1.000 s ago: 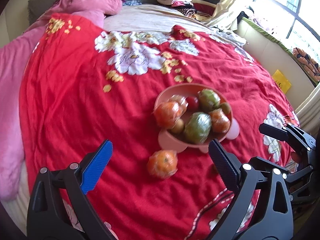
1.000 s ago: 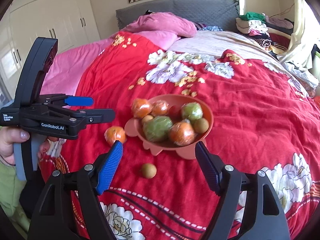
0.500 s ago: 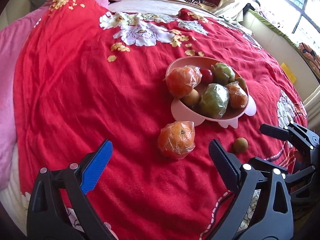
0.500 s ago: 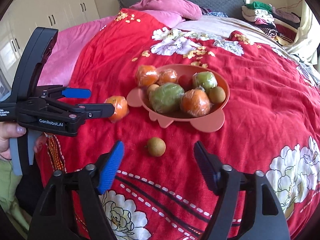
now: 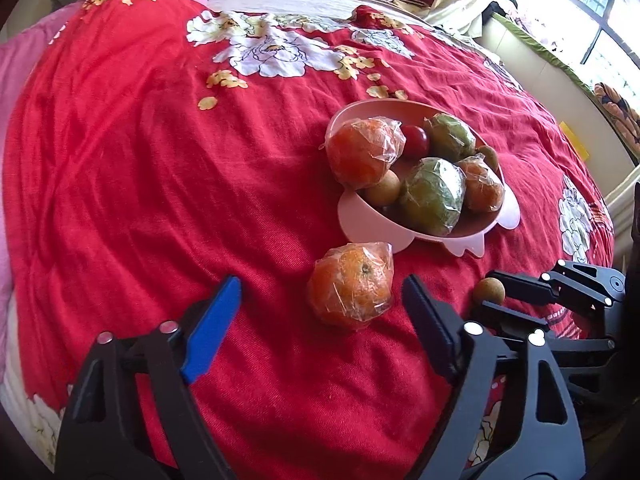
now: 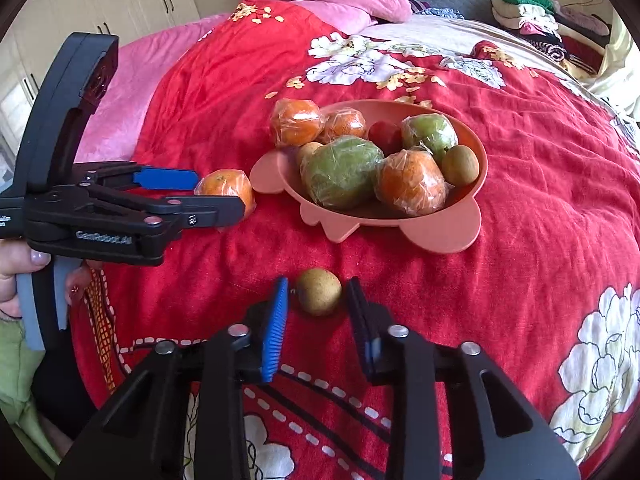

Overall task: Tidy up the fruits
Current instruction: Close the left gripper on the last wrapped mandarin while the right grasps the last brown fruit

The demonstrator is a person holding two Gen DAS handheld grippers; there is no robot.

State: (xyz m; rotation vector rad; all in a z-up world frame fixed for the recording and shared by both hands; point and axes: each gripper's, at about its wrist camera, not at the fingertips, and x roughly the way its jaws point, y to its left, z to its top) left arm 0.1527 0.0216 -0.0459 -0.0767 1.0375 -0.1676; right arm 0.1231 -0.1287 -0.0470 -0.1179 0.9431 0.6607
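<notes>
A pink bowl (image 5: 360,216) (image 6: 440,236) on the red bedspread holds several wrapped oranges and green fruits, a small red fruit and small brown ones. A plastic-wrapped orange (image 5: 352,284) (image 6: 230,188) lies loose just in front of the bowl. My left gripper (image 5: 320,280) straddles it, jaws closing, with a gap still showing at each pad. A small brown fruit (image 6: 318,296) (image 5: 489,289) lies on the spread to the right. My right gripper (image 6: 318,281) has shut on it at the fingertips.
The red flowered bedspread (image 5: 160,160) covers a round bed. Pink bedding (image 6: 132,80) and a pillow lie at the left and the head. Folded clothes (image 6: 532,12) are piled far right. A hand (image 6: 16,264) holds the left gripper's handle.
Both grippers came down closer to the loose fruits. The right jaws closed in on the small brown fruit. The left jaws narrowed around the wrapped orange.
</notes>
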